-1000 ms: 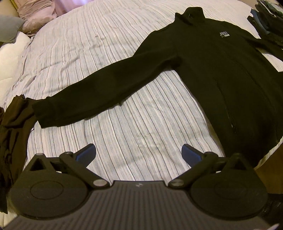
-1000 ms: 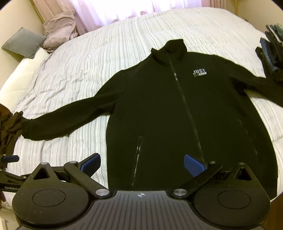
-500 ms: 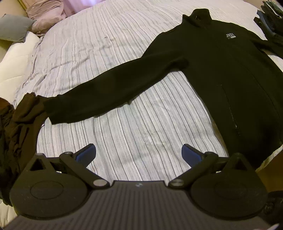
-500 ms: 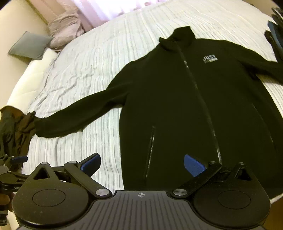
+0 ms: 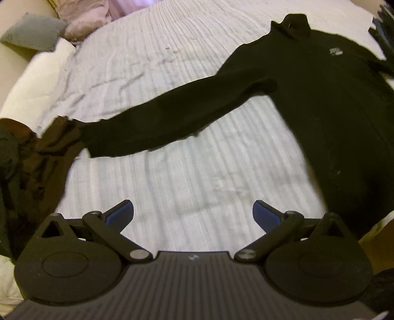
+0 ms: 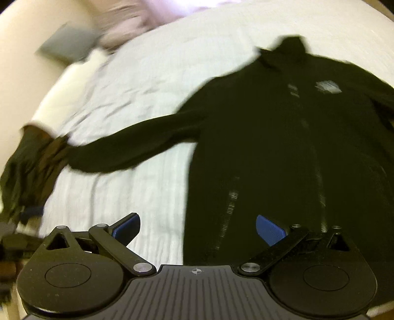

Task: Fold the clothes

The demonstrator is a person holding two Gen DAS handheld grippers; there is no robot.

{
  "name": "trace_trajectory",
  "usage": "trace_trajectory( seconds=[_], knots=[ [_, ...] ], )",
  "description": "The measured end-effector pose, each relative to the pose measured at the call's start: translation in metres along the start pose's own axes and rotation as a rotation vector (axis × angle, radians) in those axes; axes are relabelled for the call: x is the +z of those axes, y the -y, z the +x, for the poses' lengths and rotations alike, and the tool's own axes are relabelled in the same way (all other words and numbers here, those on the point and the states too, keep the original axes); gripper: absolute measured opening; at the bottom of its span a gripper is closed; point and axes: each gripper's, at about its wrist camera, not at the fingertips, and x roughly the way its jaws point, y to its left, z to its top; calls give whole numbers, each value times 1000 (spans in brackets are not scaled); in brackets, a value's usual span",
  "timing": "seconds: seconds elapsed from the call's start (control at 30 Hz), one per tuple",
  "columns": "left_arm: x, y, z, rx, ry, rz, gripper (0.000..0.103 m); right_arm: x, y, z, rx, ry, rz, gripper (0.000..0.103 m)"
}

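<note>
A black zip jacket lies face up on the striped bed cover, collar away from me, with a pale chest logo. Its left sleeve stretches out flat toward the bed's left side, the cuff next to a dark brown garment. My left gripper hangs open over bare cover, nearer than the sleeve. My right gripper is open above the jacket's lower hem, one blue pad over the black cloth. Both views are blurred by motion.
A crumpled dark brown garment lies at the bed's left edge. A grey cushion and pinkish bedding sit at the far left corner. Dark clothes are at the far right. The bed cover's wide far-left part is bare.
Both grippers have swung left and pulled back a little, so the jacket sits further right in each view. More of the brown garment shows. Both stay open and the jacket has not moved.
</note>
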Motion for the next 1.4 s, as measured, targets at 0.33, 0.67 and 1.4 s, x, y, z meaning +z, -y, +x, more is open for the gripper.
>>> trace_trajectory(
  seconds=[0.33,0.67,1.4],
  knots=[
    [-26,-78,18,96,15,78,102,12,-95,39,59,2,-454,103],
    [-29,-172,65,137,126,281,102,34,-247,163,91,84,-716,101],
    [-45,-203,98,30,146,46,102,95,-346,324,72,150,-825,17]
  ],
)
